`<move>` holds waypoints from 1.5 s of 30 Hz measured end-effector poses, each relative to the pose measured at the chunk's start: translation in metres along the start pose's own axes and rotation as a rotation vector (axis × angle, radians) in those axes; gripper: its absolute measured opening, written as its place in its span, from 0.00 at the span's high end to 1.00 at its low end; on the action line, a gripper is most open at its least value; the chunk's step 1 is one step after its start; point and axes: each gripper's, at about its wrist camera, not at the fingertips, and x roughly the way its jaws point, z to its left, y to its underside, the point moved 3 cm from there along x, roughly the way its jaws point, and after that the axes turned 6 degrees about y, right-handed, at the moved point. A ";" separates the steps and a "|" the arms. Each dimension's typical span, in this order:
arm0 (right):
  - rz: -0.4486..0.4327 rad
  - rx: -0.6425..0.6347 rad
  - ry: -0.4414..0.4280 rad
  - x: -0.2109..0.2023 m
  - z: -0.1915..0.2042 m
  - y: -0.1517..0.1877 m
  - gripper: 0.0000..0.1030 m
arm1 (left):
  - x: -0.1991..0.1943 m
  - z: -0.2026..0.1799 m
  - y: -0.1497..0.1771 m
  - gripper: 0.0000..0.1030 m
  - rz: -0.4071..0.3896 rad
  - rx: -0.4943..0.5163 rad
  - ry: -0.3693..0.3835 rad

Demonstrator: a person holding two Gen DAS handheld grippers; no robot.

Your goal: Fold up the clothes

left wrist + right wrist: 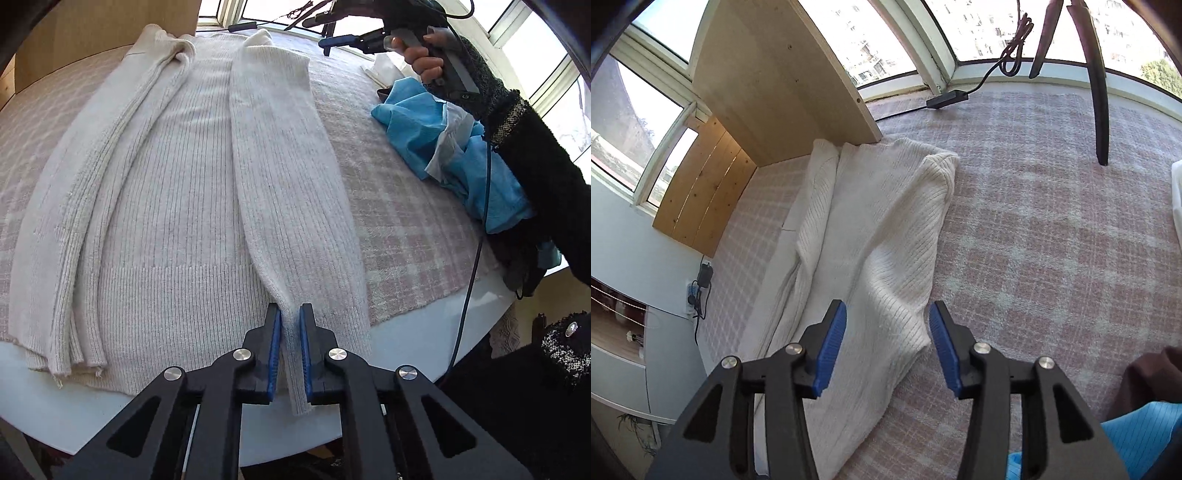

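Left gripper (290,314) pinches the cuff (295,373) of the sweater (177,192), which lies flat on the blanket (388,206). Right gripper (888,314) hovers, jaws spread. Lay sleeve straight along the body, keeping edges parallel.

Bare plaid blanket (1052,229) lies between sweater (192,177) and blue cloth heap (443,147).

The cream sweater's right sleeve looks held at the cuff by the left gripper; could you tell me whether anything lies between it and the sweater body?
Nothing visible does. The left gripper pinches the sleeve, which already lies along the bare ribbed sweater body. The blue cloth sits off on the checked blanket.
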 end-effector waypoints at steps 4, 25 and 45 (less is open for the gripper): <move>0.111 -0.104 0.075 0.041 0.020 0.002 0.94 | -0.007 0.004 -0.003 0.96 -0.017 -0.027 0.017; 0.004 0.137 -0.073 0.012 -0.034 -0.001 0.61 | 0.010 -0.026 0.001 0.69 0.011 0.165 -0.112; -0.051 0.001 0.231 0.048 -0.019 -0.088 0.87 | -0.024 -0.018 -0.001 0.80 -0.045 0.071 -0.102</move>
